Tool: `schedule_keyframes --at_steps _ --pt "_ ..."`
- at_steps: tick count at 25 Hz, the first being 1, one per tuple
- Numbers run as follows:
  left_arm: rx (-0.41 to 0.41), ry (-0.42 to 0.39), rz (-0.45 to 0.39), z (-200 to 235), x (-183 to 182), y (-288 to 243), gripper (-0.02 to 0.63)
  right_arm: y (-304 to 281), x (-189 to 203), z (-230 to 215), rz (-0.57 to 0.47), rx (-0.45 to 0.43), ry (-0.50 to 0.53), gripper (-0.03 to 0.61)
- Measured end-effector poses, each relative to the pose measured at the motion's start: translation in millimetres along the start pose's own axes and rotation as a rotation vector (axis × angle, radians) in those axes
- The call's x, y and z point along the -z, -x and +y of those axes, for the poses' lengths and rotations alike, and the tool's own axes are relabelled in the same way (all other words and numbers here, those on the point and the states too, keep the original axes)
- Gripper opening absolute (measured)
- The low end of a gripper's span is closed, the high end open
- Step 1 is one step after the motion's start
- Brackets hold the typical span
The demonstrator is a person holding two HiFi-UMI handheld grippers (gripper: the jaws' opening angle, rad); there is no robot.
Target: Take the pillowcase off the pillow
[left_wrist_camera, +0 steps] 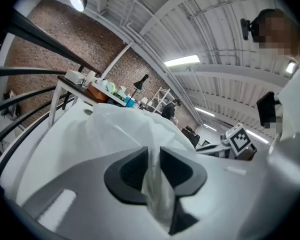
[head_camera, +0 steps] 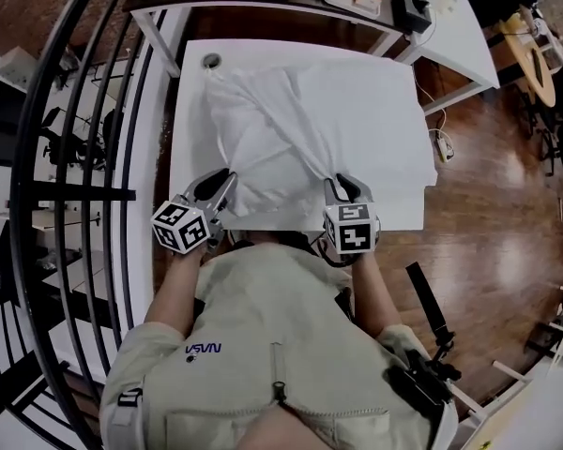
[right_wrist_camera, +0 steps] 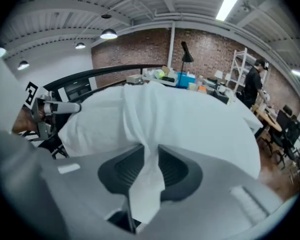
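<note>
Close in, our left gripper [head_camera: 218, 190] and right gripper [head_camera: 342, 192] are both nipped tight on the pillowcase [head_camera: 291, 129] at its near edge. It lies bulging on the table [head_camera: 192, 82] beyond, so the pillow's inside, we reckon. Next: draw the fabric back without dragging the pillow.

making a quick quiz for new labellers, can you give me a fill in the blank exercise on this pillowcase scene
The pillowcase is ___ in colour, like the table under it.
The left gripper and the right gripper are each ___ on a fold of it.
In the right gripper view, the wall behind the table is made of ___.
Missing words: white; shut; brick.
</note>
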State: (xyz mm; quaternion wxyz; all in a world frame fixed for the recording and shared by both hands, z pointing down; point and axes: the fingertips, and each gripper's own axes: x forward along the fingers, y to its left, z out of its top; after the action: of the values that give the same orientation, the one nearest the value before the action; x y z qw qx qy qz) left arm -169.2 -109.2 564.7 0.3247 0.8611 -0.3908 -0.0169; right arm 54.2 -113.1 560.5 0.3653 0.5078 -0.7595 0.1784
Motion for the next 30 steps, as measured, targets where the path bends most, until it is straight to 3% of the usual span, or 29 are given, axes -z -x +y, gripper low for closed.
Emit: schedule_keyframes --at_steps 1,4,7,11,19,24,26,30 --pt "0.015 -0.025 0.009 -5.2 -2.2 -2.0 0.101 4.9 -7.8 2.7 -0.008 -0.018 0.011 0.111" --pt "0.063 -0.048 0.015 -19.5 -9.3 -0.9 0.201 20.5 -41.9 13.7 -0.078 -0.050 0.054 0.133" --pt "0.085 -0.051 -0.025 -31.5 -19.1 10.8 0.222 36.5 -85.1 26.8 -0.202 -0.089 0.084 0.133" --pt "0.021 -0.106 -0.030 -15.3 -31.5 20.3 0.222 22.4 -131.5 36.1 -0.276 -0.124 0.153 0.133" --pt "-0.135 -0.118 0.007 55.5 -95.2 -27.2 0.314 -60.1 -185.4 80.6 -0.205 -0.239 0.269 0.137" --pt "-0.103 -0.009 0.014 65.8 -107.4 -75.8 0.380 -73.1 -202.8 88.0 -0.203 -0.248 0.292 0.137" --pt "-0.128 0.067 0.015 84.7 -110.4 -89.2 0.446 -73.9 -212.4 88.6 -0.212 -0.249 0.296 0.138" --pt "-0.190 0.199 0.036 130.8 -107.9 -106.2 0.468 -80.1 -228.5 80.4 -0.218 -0.246 0.278 0.137"
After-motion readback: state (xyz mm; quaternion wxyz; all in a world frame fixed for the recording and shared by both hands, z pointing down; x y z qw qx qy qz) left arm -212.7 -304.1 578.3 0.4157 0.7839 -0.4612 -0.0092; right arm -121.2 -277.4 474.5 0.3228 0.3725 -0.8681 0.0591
